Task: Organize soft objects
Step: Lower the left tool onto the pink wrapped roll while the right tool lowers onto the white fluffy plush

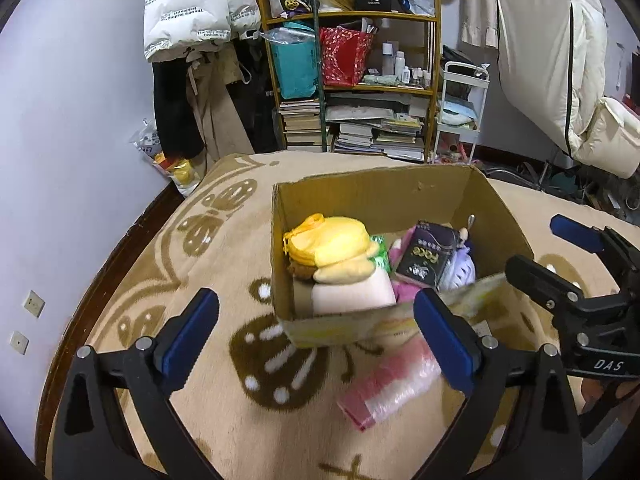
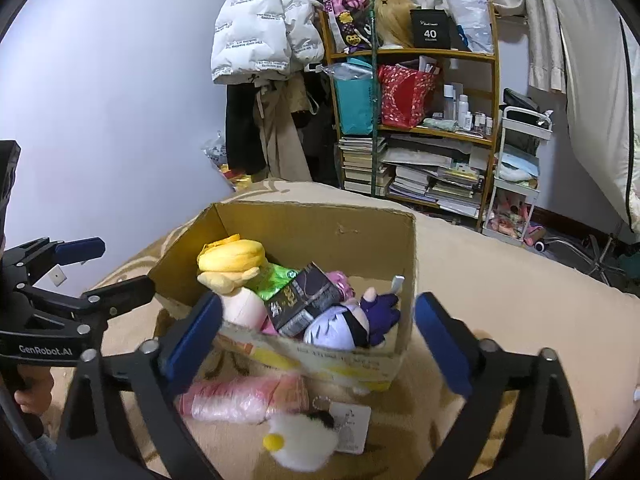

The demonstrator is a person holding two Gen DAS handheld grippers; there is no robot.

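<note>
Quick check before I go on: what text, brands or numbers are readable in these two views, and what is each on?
"40": black box on the shelf's top.
"GenRobot.AI": left gripper body.
"DAS": right gripper body.
"The only leading fashion art": white puffer jacket, printed repeatedly.
Dark packet in the cardboard box: lettering too blurred.
White tag by the white plush: too small.

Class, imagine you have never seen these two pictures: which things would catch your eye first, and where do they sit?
The open cardboard box in the middle of the tan patterned blanket draws the eye, stuffed with a yellow plush toy at its left and a purple-haired doll at its front right. Outside its front wall lie a pink plastic-wrapped bundle and a small white fluffy toy. Both the left claw and the right claw hang open.
</note>
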